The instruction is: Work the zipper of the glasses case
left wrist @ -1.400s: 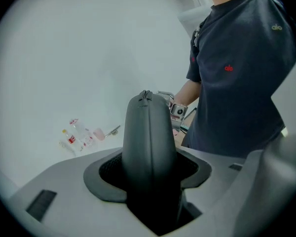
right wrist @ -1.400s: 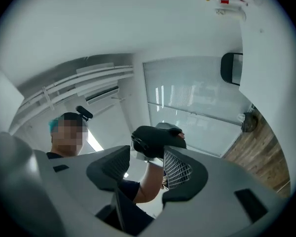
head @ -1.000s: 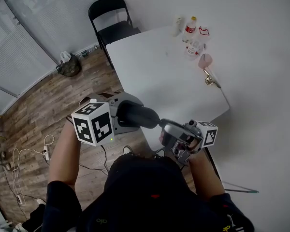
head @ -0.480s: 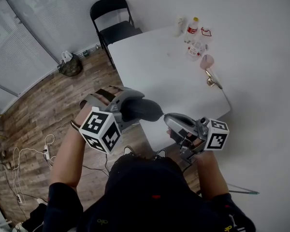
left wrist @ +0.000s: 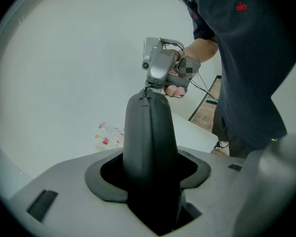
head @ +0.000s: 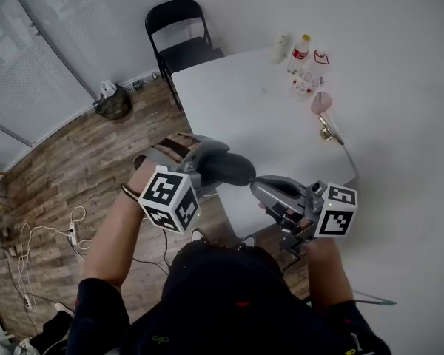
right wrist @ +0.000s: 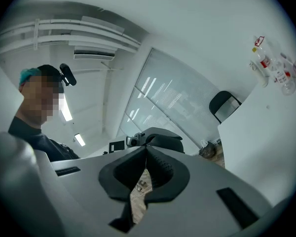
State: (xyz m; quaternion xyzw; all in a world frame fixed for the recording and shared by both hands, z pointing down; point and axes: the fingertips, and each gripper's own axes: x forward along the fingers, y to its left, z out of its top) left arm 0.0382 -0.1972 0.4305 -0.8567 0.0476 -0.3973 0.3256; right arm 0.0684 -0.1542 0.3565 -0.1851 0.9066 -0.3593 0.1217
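A dark grey glasses case [head: 228,166] is held in the air over the table's near edge. My left gripper [head: 207,171] is shut on its rear half. In the left gripper view the case [left wrist: 148,127] rises from between the jaws of the left gripper [left wrist: 150,184], its zipper seam facing the camera. My right gripper [head: 255,185] points left at the case's tip. The left gripper view shows the right gripper [left wrist: 149,87] closed on the small zipper pull [left wrist: 147,94] there. From the right gripper [right wrist: 145,152] itself, the pads meet with the case [right wrist: 164,141] just beyond.
A white table [head: 251,109] stretches ahead, with bottles and small items [head: 302,54] at its far corner. A black folding chair [head: 179,32] stands behind it. Cables [head: 63,235] and a bag [head: 115,103] lie on the wooden floor at left.
The left gripper has rolled, so its marker cube has swung lower and to the right. The right gripper has shifted right, and its tip has settled on the case's end.
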